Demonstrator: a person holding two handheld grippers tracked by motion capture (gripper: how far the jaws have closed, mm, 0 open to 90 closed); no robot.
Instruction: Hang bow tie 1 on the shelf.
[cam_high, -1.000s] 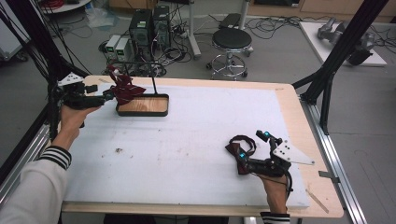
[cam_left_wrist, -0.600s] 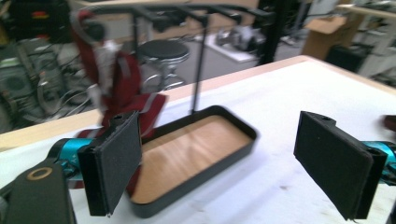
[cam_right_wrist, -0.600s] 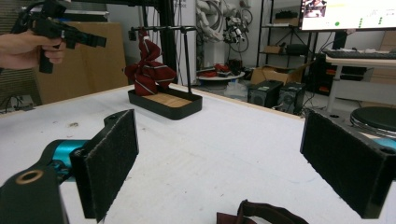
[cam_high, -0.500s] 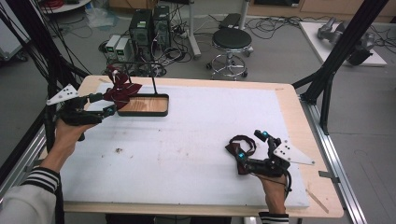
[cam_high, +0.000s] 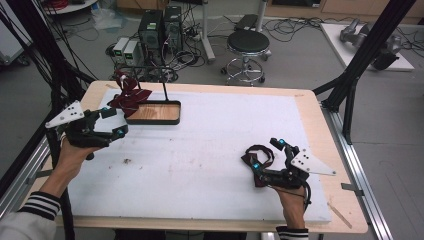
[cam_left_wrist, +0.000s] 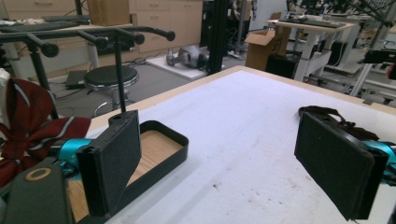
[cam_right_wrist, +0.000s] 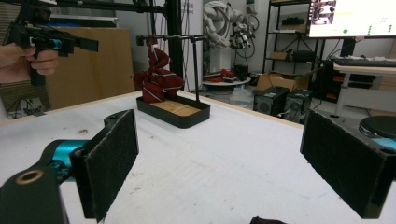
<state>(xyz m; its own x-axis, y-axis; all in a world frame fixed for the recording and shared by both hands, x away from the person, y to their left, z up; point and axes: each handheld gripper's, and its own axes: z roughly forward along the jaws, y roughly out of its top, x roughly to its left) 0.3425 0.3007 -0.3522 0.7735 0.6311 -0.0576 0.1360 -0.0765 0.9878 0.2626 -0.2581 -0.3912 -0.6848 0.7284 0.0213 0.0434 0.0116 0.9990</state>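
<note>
The lab was cluttered behind the table (cam_high: 300, 107), with a stool and computer boxes on the floor, but the white mat in front of me held little. At the far left corner stood the black tray (cam_high: 152, 120) with its wooden floor and a thin rack rising from it. The striped maroon tie (cam_high: 129, 96) hung bunched from that rack, its long axis running roughly down from the bar toward the tray's left end, folds spilling over the rim. I held my left gripper (cam_high: 114, 122) raised just short of the tray, jaws apart and gripping nothing, pointing toward the tie; I judge I had let go of it there. My right gripper (cam_high: 267, 152) rested near the table's right edge, jaws likewise wide apart, over a small dark strap (cam_high: 255, 155) lying on the mat, probably next to hang.
</note>
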